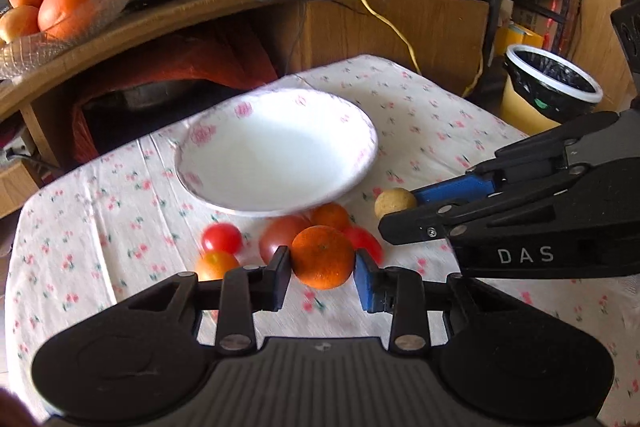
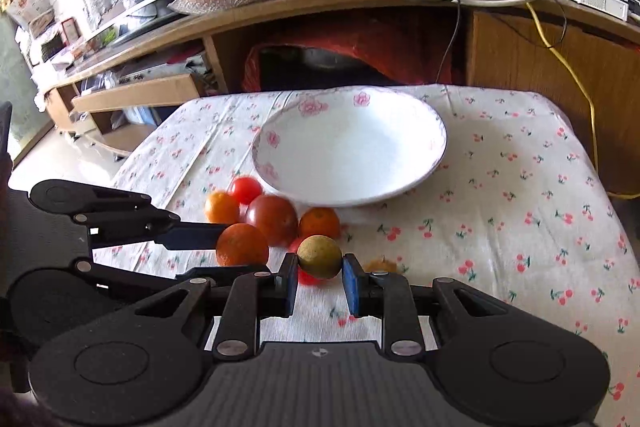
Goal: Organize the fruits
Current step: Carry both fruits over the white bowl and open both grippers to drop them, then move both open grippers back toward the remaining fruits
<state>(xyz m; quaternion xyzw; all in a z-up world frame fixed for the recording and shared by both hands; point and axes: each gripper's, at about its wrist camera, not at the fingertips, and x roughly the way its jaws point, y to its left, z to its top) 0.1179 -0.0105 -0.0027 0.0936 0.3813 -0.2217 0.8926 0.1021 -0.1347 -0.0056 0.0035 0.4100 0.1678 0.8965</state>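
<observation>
An orange mandarin is clamped between the left gripper fingers, just above the tablecloth near its front edge. A yellowish longan is pinched by the right gripper. Beyond the fruit pile, the white bowl is seen mid-cloth.

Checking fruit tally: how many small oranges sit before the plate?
3: held orange in the left gripper, middle orange by the plate, left orange at the cluster's edge. Others may be hidden.
</observation>
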